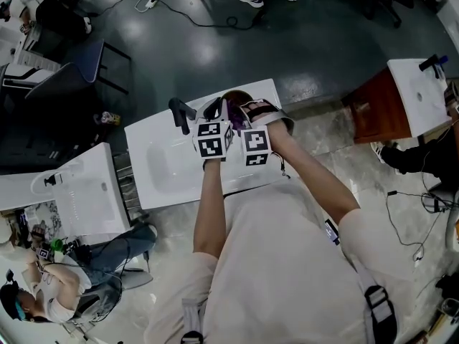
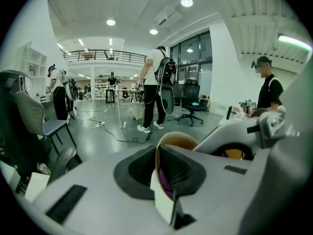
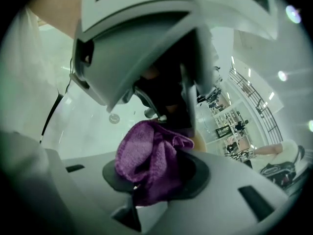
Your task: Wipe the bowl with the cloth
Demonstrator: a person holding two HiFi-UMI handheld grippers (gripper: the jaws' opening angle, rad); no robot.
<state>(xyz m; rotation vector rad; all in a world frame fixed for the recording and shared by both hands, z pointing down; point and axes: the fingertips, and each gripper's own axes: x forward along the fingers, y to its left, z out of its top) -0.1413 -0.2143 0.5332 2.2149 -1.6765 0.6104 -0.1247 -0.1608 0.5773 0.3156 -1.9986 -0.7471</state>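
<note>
Head view shows both grippers brought together over a white countertop (image 1: 154,138), which has a basin (image 1: 168,167) moulded into it and a black tap (image 1: 181,113) at its far edge. The tan bowl (image 1: 235,94) is held on edge over the counter's far side; whether it touches the surface cannot be told.

In the left gripper view, the left gripper (image 2: 164,173) is seen with its jaws drawn narrow on the bowl's rim, and purple shows inside the bowl. In the right gripper view, the right gripper (image 3: 154,180) is clamped on a bunched purple cloth (image 3: 146,155), which is pushed up against the bowl's inner side.

The wiping is judged to be under way: bowl and cloth are both gripped and brought into contact. How much of the inside has been covered cannot be read, and the outside appears untouched by the cloth.

A dark glossy floor (image 1: 301,34) lies beyond the counter, with a cable (image 1: 193,20) trailing across it. Further white basin units, chairs and other people are seen around the bright, open room.
</note>
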